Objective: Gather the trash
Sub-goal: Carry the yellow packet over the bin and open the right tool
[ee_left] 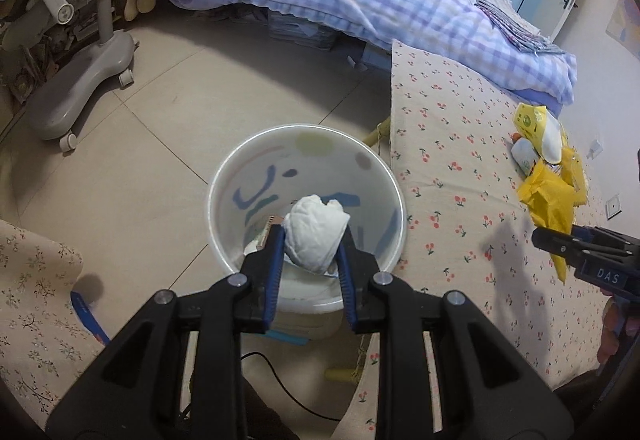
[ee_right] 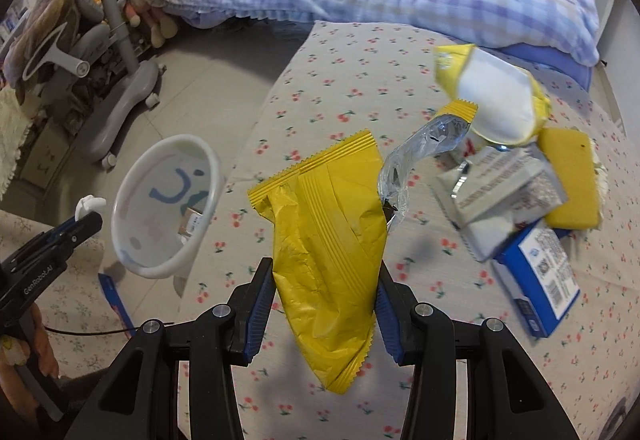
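Clearly the big cherry-print cloth surface (ee_right: 340,87) carries what is left of the litter, and the round white plastic waste bin with blue scribbles inside (ee_left: 306,199) stands on the tiled floor just off its left edge. My left gripper (ee_left: 310,246) hangs directly above the bin's mouth, its blue-padded jaws clamped on a crumpled white tissue wad (ee_left: 316,236), so that piece lies straight over its target and, I judge, needs only a release. My right gripper (ee_right: 324,292) is the farther one: it is closed on a crinkled yellow foil snack wrapper (ee_right: 328,236), whose long axis runs away from me along the fingers, and from that hand the bin lies forward and well to the left, past the cloth's edge. I reckon the wrapper must travel leftward across the cloth before it can drop. Beyond the wrapper, to the right, sits the pile of yellow packets and small printed cartons (ee_right: 516,167).
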`<state>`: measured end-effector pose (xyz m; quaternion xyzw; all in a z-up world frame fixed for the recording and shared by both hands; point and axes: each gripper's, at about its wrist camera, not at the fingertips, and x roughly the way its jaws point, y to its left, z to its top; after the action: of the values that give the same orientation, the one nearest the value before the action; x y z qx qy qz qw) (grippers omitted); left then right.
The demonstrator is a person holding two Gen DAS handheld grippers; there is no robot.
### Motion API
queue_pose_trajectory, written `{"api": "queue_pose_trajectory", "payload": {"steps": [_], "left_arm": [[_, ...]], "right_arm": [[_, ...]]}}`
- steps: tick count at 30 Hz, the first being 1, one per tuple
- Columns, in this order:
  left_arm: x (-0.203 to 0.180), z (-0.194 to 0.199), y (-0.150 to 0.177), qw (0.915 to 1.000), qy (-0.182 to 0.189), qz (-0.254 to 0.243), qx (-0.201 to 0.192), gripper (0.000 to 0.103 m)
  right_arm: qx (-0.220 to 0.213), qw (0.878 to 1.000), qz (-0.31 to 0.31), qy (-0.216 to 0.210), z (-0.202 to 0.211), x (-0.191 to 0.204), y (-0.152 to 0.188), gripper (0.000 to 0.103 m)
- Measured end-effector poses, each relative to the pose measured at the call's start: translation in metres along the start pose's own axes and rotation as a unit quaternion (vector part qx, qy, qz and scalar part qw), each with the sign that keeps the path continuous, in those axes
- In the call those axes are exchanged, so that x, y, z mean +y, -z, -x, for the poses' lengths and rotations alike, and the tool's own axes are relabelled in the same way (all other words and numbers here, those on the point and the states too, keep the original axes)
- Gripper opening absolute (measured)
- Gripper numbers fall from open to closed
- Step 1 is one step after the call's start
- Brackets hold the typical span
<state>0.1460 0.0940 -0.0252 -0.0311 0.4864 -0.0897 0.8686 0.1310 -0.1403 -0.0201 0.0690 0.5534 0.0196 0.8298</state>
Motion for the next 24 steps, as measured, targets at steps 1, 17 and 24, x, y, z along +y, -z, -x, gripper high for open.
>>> {"api": "queue_pose_trajectory", "payload": {"steps": [1,17,24], "left_arm": [[0.003,0.001,0.000,1.0000,0.000,0.001,-0.002,0.027],[0.051,0.012,0.007,0.9960,-0.086,0.023,0.000,0.101],[0.066,0.011,0.013,0.9951,-0.093,0.034,0.012,0.102]], "right_arm": [[0.001,1.000,0.002,-0.002,-0.003,0.005,-0.002,0.049],[0.012,0.999,0.040,-0.025,-0.038,0.072,-0.018,0.049],[0.015,0.998,0.048,-0.045,-0.055,0.095,-0.026,0.049]]}}
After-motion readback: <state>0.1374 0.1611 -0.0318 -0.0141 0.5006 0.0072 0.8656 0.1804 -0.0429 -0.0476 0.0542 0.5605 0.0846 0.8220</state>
